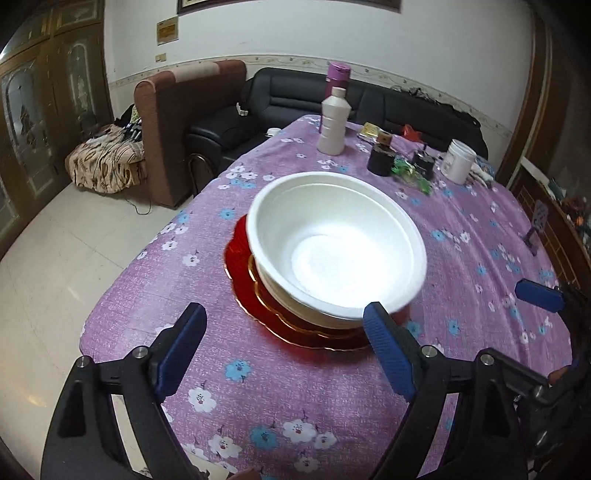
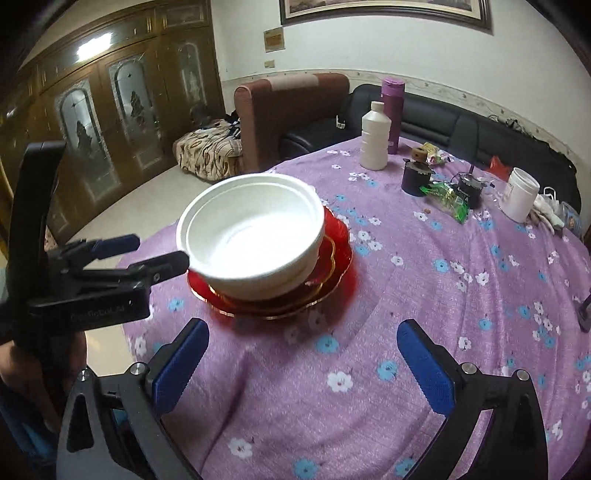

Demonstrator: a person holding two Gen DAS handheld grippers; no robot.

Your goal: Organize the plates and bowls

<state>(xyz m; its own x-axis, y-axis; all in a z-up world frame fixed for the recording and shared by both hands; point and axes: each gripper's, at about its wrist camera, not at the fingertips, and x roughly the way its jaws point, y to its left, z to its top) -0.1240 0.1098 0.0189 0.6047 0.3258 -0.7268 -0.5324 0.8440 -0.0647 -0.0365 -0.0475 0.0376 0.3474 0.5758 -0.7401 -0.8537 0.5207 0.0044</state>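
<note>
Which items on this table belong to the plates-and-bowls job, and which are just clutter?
Job items: white bowl, stacked on red plates.

Clutter: white bottle, purple flask, white jar, black cup, green wrapper.

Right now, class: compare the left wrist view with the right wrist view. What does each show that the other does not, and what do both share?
Only the left wrist view: a small purple stand near the table's right edge, and one blue finger of the right gripper poking in from the right.

Only the right wrist view: a framed picture on the wall, and the left gripper seen from the side, open beside the bowl.

Both: the white bowl stacked on red plates, the white bottle, purple flask, white jar, and each gripper open and empty.
</note>
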